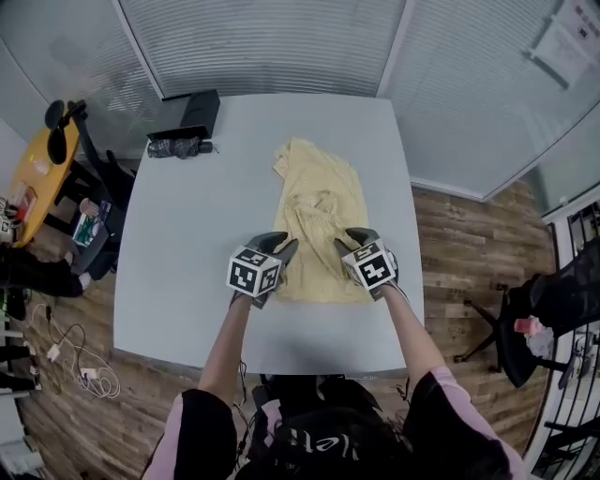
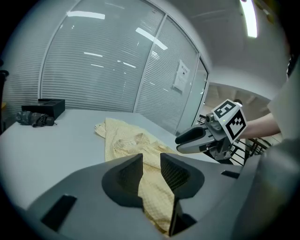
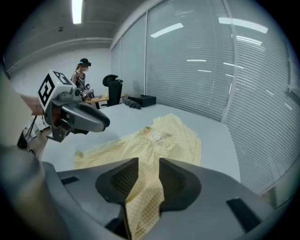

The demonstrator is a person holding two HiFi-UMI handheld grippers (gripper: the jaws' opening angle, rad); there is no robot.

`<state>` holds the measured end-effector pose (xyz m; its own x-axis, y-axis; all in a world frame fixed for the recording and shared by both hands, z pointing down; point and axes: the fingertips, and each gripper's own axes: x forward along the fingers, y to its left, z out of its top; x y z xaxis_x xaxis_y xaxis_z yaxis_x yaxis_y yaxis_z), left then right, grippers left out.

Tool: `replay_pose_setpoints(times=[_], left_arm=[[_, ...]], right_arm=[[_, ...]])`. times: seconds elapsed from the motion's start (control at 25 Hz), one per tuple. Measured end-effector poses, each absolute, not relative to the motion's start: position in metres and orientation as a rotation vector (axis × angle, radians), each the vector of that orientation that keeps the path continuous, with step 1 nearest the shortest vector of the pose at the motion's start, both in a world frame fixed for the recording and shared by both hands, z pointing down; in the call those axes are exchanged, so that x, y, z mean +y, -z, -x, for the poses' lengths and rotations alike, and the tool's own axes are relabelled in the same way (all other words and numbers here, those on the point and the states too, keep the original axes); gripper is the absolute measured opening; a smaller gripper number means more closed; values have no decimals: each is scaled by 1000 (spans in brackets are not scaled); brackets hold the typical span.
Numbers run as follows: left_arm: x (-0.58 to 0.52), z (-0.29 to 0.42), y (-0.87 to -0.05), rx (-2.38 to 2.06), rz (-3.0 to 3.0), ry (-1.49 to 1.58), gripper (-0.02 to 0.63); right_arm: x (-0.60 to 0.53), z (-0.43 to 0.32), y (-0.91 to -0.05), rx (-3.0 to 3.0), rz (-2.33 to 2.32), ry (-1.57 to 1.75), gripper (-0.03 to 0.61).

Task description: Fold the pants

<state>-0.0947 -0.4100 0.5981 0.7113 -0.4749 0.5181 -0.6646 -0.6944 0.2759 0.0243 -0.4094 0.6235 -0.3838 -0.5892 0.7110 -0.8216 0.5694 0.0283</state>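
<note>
Noted grey table [image 1: 178,281] on wood-plank floor [image 1: 459,234]; slatted blinds [image 1: 262,47] across glazed walls; lit ceiling strip [image 3: 77,11]; possibly a dark chair [image 1: 553,300] at right.

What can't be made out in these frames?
- Head view: near edge of the pants, covered by the left gripper and right gripper.
- Head view: print on the posted sheet of paper, too small.
- Head view: dark bundle beside the black box, too small to identify.
</note>
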Motion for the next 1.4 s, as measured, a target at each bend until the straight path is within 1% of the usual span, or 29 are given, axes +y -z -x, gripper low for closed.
replay_pose_setpoints(times=[0.24,0.44,0.72,1.0,1.4], left_arm=[[-363,95,-550,-966,-2467,-370,130],[-321,93,-514,-1039,-2487,-286,130],[-251,84,-475,-1122,-2504,-192,130],[-173,64,-472,-1163,-2498,-188,130],[-111,46,-456,-1210,-2544,-242,130]], right_arm=[[-365,-8,-568,-2334,-1124,-419,141],[-311,-11,-534,-2455,-1071,-400,138],[-232,-25,-516,-2569,-1026,-426,121],[-157,-41,-513,-2617,-929,-396,98],[-106,-49,-488,-2682,-933,-373,63]])
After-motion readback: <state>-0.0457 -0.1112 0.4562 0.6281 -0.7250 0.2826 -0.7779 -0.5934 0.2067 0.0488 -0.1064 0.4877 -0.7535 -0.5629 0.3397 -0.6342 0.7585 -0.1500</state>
